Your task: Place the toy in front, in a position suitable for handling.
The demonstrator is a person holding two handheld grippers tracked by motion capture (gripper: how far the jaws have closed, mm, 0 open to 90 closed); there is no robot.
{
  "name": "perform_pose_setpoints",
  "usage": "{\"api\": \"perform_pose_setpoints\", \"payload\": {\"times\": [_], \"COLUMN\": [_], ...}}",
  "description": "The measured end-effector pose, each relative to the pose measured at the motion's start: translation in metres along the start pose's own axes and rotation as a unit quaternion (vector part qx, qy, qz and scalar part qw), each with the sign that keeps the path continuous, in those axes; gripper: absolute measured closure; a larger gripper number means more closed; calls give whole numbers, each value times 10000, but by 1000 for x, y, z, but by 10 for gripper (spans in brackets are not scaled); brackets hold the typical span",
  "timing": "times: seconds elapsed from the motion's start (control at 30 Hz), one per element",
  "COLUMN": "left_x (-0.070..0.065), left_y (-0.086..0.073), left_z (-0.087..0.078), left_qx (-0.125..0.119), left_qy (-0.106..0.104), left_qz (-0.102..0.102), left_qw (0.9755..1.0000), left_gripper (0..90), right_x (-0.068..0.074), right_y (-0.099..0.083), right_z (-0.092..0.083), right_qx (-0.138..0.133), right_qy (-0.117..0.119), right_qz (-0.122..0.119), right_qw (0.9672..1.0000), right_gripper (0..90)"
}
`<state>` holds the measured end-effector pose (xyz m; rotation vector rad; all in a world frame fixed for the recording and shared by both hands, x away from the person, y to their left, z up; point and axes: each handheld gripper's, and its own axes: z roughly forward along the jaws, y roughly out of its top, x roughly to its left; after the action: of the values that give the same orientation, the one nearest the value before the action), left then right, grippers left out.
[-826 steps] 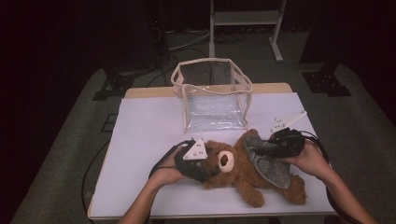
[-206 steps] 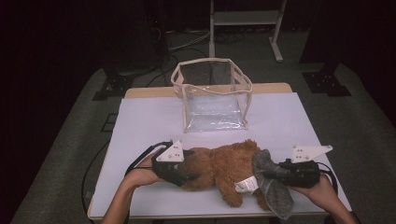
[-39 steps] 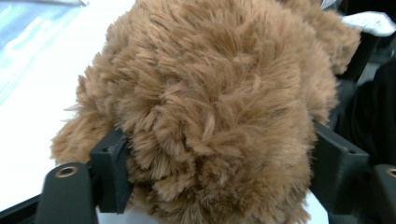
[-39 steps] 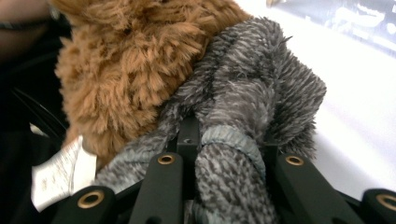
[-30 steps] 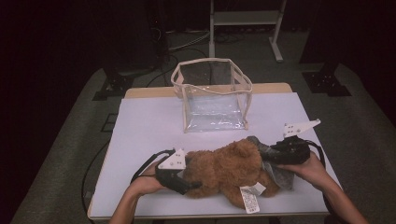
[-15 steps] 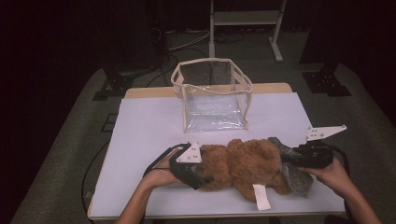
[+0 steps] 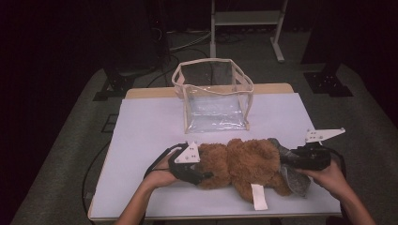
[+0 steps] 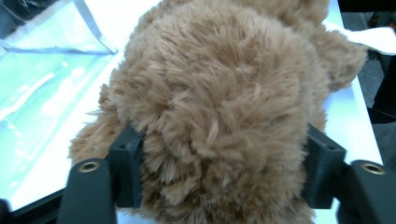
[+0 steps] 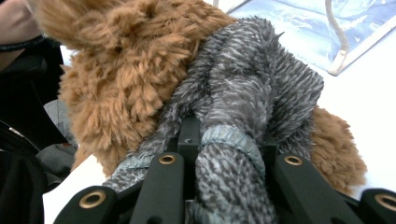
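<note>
Brown teddy bear (image 7: 244, 166) held at both ends near the table's (image 7: 141, 126) front edge.
Left gripper (image 7: 199, 176) clamps its furry head; right gripper (image 7: 286, 159) pinches its grey plush garment (image 9: 247, 107); clear bag (image 7: 213, 96) stands behind.

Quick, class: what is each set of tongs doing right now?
Left tongs: closed on the brown teddy bear.
Right tongs: closed on the bear's grey fabric.
</note>
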<state>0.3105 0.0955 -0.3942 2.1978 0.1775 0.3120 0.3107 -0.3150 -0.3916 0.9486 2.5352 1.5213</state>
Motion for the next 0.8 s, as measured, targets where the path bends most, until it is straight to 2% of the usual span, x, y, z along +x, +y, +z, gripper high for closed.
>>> {"api": "perform_pose_setpoints", "payload": {"times": [0.1, 0.2, 0.3, 0.33, 0.37, 0.43, 0.6, 0.7, 0.8], "left_x": [5, 8, 8, 7, 6, 3, 0, -1, -3], "left_y": [6, 4, -8, -14, -18, -21, -17, -15, -14], "left_z": [-12, -28, -34, -35, -36, -39, -39, -37, -36], "left_qx": [96, 225, 467, 466, 326, 236, 166, 138, 114], "left_qy": [38, 27, 21, 43, 23, 44, 43, 43, 48], "left_qz": [39, 38, -39, -52, -176, -202, -146, -104, -57], "left_qw": [9999, 9997, 9989, 9989, 9993, 9995, 9997, 9998, 9999], "left_gripper": [337, 336, 329, 321, 314, 296, 287, 287, 284], "right_x": [2, 3, 4, 4, 4, 3, 5, 14, 29], "right_y": [2, 4, 3, 2, 1, 1, 16, 33, 54], "right_z": [8, 20, 38, 43, 47, 44, 17, 7, 10], "right_qx": [-8, 7, 153, 217, 260, 216, 32, -70, -68], "right_qy": [43, 152, 198, 204, 196, 129, -52, 28, 193], "right_qz": [-43, -65, -69, -75, -89, -75, -138, -328, -597], "right_qw": [10000, 9999, 9997, 9995, 9994, 9997, 9999, 9994, 9980], "right_gripper": [721, 720, 720, 719, 719, 718, 719, 718, 718]}}
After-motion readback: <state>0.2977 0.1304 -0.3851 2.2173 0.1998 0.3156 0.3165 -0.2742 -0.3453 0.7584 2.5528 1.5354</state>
